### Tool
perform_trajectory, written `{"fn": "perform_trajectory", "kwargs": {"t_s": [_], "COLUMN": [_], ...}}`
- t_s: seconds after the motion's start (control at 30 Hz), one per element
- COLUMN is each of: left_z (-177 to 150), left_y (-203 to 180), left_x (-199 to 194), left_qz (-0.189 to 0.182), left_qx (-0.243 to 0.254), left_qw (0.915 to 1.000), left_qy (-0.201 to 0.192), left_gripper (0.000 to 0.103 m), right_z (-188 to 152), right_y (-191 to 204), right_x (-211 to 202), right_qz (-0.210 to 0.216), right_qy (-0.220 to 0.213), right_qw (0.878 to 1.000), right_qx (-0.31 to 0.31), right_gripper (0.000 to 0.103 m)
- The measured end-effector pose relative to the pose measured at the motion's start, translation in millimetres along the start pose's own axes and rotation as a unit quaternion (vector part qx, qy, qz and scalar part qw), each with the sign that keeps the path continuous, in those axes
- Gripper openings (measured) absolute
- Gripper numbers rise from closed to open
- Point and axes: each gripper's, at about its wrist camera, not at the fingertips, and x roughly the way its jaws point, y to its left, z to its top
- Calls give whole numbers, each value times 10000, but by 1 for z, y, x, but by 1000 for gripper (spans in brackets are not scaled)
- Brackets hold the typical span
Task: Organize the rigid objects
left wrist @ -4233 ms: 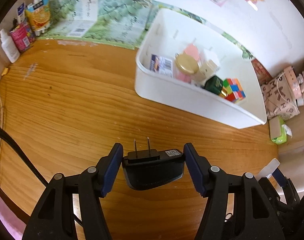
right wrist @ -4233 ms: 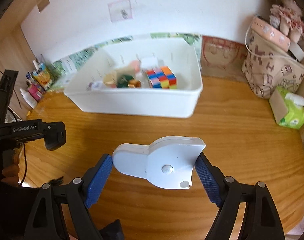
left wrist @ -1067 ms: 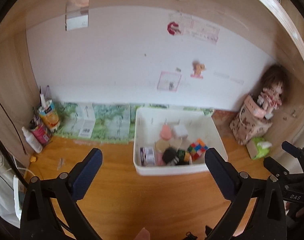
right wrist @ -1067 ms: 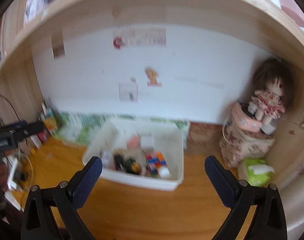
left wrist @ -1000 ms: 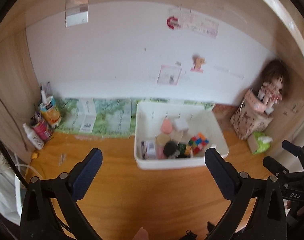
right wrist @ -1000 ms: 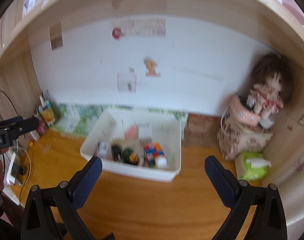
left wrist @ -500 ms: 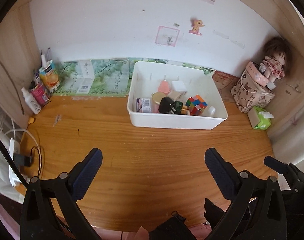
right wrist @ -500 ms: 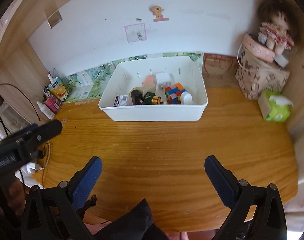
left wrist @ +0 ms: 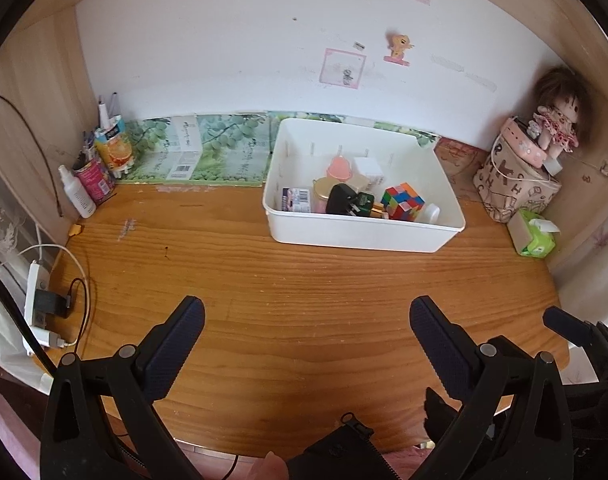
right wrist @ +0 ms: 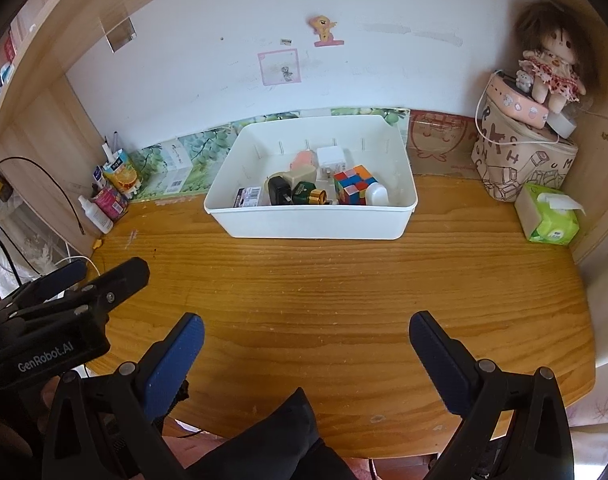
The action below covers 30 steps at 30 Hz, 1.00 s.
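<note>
A white bin (left wrist: 360,236) (right wrist: 316,222) stands at the back of the wooden desk. Inside lie a black plug adapter (left wrist: 341,198) (right wrist: 279,191), a colour cube (left wrist: 403,201) (right wrist: 354,184), a white flat piece (left wrist: 432,213) (right wrist: 377,194), a gold-capped jar, a pink item and a white charger. My left gripper (left wrist: 306,338) is open and holds nothing, near the desk's front edge. My right gripper (right wrist: 306,340) is open too, with nothing between its fingers. The left gripper's body (right wrist: 56,312) shows at the left of the right wrist view.
A doll on a patterned bag (right wrist: 524,156) and a green tissue pack (right wrist: 552,220) sit at the right. Bottles and pens (left wrist: 96,168) stand at the left wall. A power strip with cables (left wrist: 40,312) hangs off the left edge. A person's dark sleeve (right wrist: 280,444) shows below.
Earlier the left gripper held the black adapter and the right held the white piece; both now lie in the bin. Both grippers opened, pulled back and tilted down toward the desk.
</note>
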Motion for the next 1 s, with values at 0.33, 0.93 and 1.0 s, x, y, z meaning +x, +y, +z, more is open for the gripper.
{"fn": "perform_trajectory", "kwargs": {"t_s": [0.33,0.93,1.0], "left_z": [-10,-4,-2], "left_y": [-6,-22,-24], "left_x": [-5,-1,1], "left_qz": [300,519,534], "left_qx": [73,288,299], "left_qw": [9994,9980,9979], "left_qy": [-126,-219,-221], "left_gripper": [102,102,102], "right_z": [-9,-5,-4], "right_y": [-4,-18,-20], "right_x": [0,10,11], "right_qz": [-28,15,20], "right_qy": [-37,45,51], "right_qw": [10000,9998,9997], "right_qx": [43,215,222], "right_gripper": [103,103,103]}}
